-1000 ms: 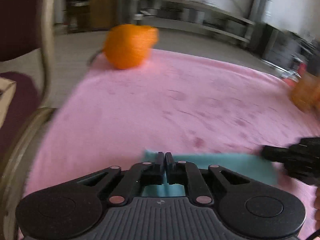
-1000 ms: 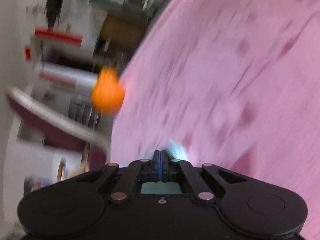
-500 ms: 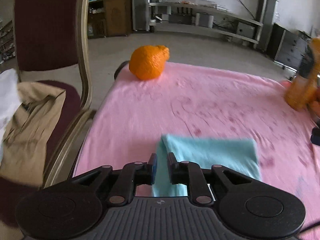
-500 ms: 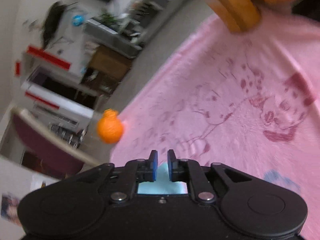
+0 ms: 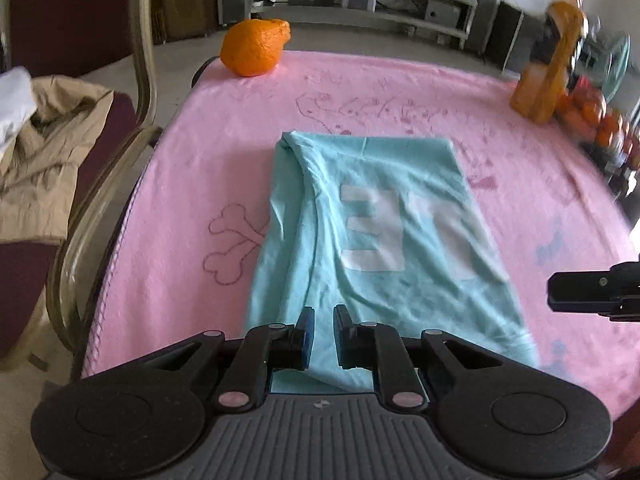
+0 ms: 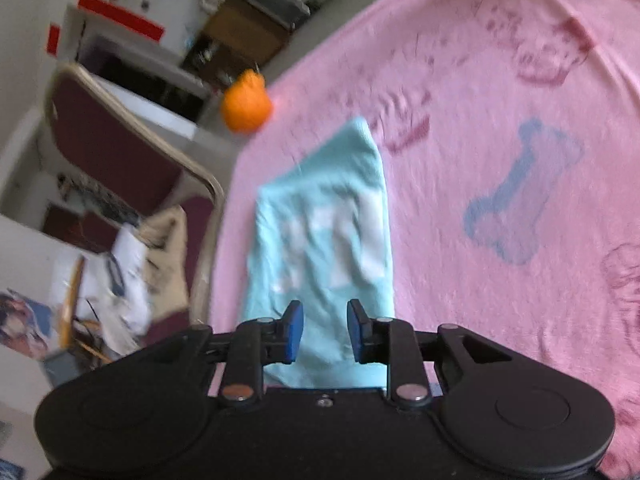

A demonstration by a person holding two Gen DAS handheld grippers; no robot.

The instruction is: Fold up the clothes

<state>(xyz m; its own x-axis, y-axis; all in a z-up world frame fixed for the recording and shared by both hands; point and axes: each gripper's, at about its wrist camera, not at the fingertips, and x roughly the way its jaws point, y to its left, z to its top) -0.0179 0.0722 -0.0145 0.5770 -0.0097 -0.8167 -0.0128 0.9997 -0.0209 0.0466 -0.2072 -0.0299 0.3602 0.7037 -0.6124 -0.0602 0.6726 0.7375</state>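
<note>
A light blue shirt (image 5: 372, 236) with white lettering lies folded into a long strip on the pink blanket (image 5: 208, 168). It also shows in the right wrist view (image 6: 328, 240). My left gripper (image 5: 323, 326) is open, raised over the shirt's near edge, holding nothing. My right gripper (image 6: 324, 328) is open over the shirt's near end, holding nothing. Its black tip shows at the right edge of the left wrist view (image 5: 592, 292).
An orange fruit (image 5: 254, 46) sits at the blanket's far left corner. An orange holder with fruit (image 5: 552, 76) stands at the far right. A maroon chair (image 5: 100, 120) with beige clothing (image 5: 44, 152) stands left of the table.
Both grippers opened and let go of the shirt, then pulled back and up. The shirt now lies flat on the blanket.
</note>
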